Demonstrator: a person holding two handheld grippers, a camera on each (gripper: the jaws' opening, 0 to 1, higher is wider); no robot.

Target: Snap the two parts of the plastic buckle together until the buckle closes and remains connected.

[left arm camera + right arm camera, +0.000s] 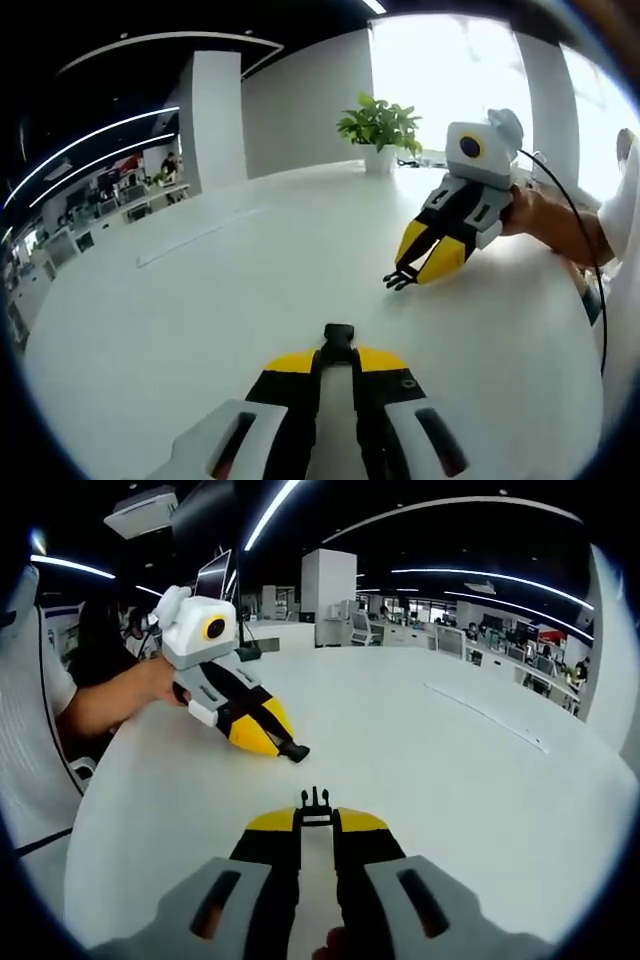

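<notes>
Buckle halves being pinched apart above the white surface, socket in left hand-held gripper, pronged half in right hand-held gripper, prongs pointing toward socket, needing alignment.

No legible text, label, brand, number or sign appears in either the left gripper view or the right gripper view. The distant office furnishings at the upper left and upper right of the frames are too small and blurred to read.
</notes>
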